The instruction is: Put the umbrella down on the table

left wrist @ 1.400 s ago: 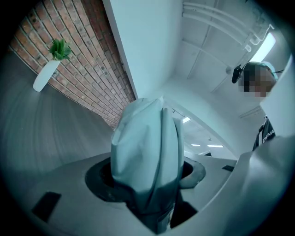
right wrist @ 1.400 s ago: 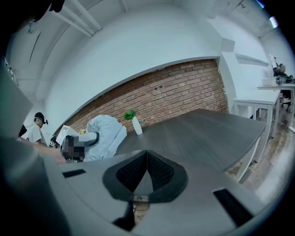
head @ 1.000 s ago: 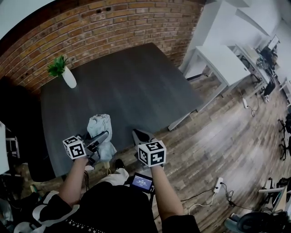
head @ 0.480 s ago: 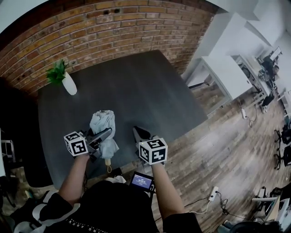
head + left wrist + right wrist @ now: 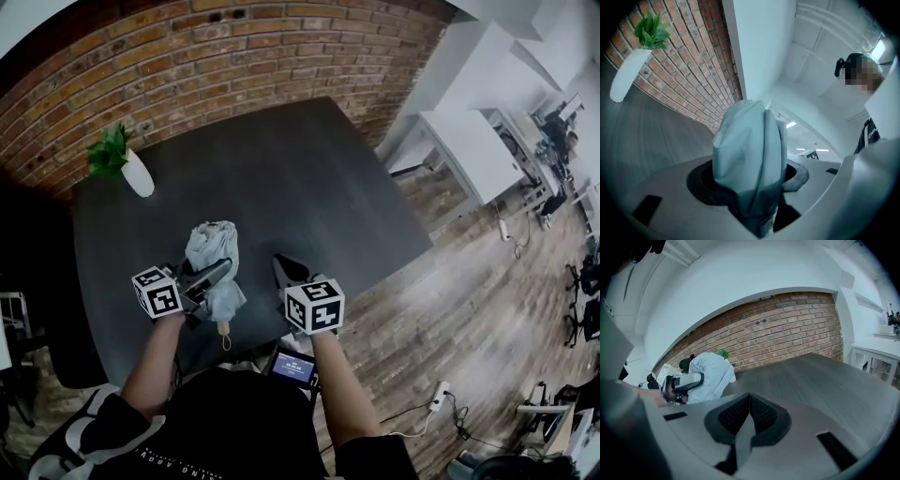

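Note:
A folded pale grey umbrella [image 5: 214, 267] is held over the near part of the dark table [image 5: 281, 178]. My left gripper [image 5: 208, 278] is shut on it, and in the left gripper view the umbrella [image 5: 750, 164] fills the space between the jaws. Its strap end [image 5: 225, 339] hangs near the table's front edge. My right gripper [image 5: 286, 272] hovers to the right of the umbrella, shut with nothing in it; its black pads [image 5: 759, 416] meet in the right gripper view, where the umbrella [image 5: 710, 376] shows at the left.
A white vase with a green plant [image 5: 131, 167] stands at the table's far left corner by the brick wall [image 5: 206, 56]. A white desk [image 5: 469, 141] stands to the right. Wooden floor [image 5: 450, 300] lies right of the table.
Both grippers and the umbrella have moved forward from the table's front edge to over its near part. The grip on the umbrella is unchanged.

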### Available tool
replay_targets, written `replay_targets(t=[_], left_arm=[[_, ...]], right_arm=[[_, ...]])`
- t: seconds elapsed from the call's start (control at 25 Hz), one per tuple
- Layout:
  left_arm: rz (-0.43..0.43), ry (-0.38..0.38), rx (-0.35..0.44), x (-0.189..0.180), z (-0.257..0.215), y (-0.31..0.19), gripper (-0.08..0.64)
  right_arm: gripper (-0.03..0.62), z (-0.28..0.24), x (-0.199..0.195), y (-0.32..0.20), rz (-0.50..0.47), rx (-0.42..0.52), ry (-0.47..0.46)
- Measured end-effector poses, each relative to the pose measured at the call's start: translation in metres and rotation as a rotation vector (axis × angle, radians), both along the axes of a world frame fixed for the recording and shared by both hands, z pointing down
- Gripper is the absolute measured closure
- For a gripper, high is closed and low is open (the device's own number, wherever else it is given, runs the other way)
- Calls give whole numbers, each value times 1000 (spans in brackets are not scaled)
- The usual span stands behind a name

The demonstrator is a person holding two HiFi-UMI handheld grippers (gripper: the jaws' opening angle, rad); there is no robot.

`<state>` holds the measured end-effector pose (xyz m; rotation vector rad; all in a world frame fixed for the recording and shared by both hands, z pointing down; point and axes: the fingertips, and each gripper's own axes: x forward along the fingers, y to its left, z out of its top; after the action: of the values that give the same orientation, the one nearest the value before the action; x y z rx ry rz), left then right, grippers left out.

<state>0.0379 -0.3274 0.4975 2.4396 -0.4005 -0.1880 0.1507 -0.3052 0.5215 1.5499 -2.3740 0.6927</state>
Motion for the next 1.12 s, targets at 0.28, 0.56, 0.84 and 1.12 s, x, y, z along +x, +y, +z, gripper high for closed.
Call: replay_targets(t=[0.28, 0.56, 0.84, 1.12], left_arm=[[-22, -4, -27, 4, 1, -14, 295], [-29, -4, -38, 4, 0, -19, 295], [-12, -34, -34, 11, 5, -29, 293], [-32, -52, -19, 15, -11, -41, 293]], right_arm=[[583, -1, 5, -22, -22, 0, -8], [583, -1, 4, -28, -44, -9, 0], [583, 2, 10, -45, -83, -24, 23], [583, -13, 16, -59, -179, -19, 86]])
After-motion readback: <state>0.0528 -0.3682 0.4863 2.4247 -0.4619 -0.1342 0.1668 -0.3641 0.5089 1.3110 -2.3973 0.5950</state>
